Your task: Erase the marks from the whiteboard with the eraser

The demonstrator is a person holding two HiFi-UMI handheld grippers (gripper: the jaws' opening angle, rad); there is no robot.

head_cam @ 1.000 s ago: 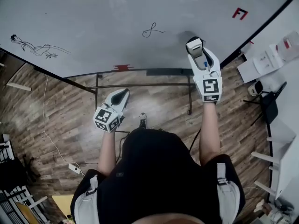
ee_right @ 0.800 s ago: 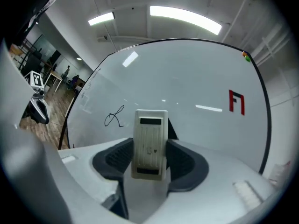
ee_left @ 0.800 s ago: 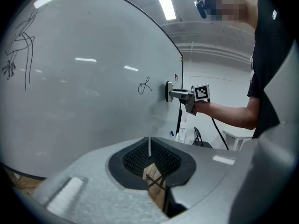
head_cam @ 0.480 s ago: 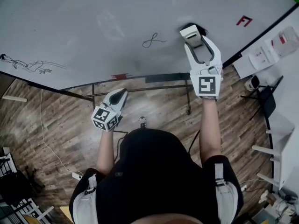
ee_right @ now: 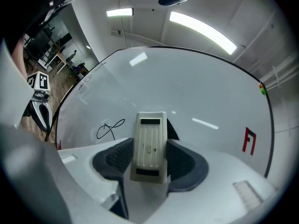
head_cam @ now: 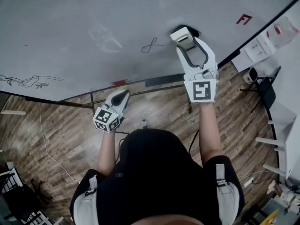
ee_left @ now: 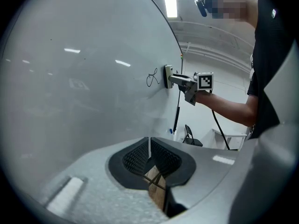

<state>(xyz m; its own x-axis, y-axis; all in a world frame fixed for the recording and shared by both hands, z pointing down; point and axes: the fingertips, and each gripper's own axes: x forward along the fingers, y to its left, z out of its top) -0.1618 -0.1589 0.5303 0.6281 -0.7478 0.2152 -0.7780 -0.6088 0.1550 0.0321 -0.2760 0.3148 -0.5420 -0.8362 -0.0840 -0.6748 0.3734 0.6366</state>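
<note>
Three marks stand uncleared, loop [head_cam: 152, 45], red F [head_cam: 243, 18] and scribble [head_cam: 28, 81]; right tongs [head_cam: 187, 42] pinch eraser [head_cam: 182, 35] near loop, left tongs [head_cam: 123, 94] pressed together.

Head view looks steeply down past left tool [head_cam: 122, 94] and right tool [head_cam: 183, 34] onto the whiteboard [head_cam: 84, 18]. Each tool's camera faces the board close ahead, and all three views share the scribble [head_cam: 152, 45].

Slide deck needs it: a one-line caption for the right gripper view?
Right gripper holds the eraser on the whiteboard, beside a black squiggle.
</note>
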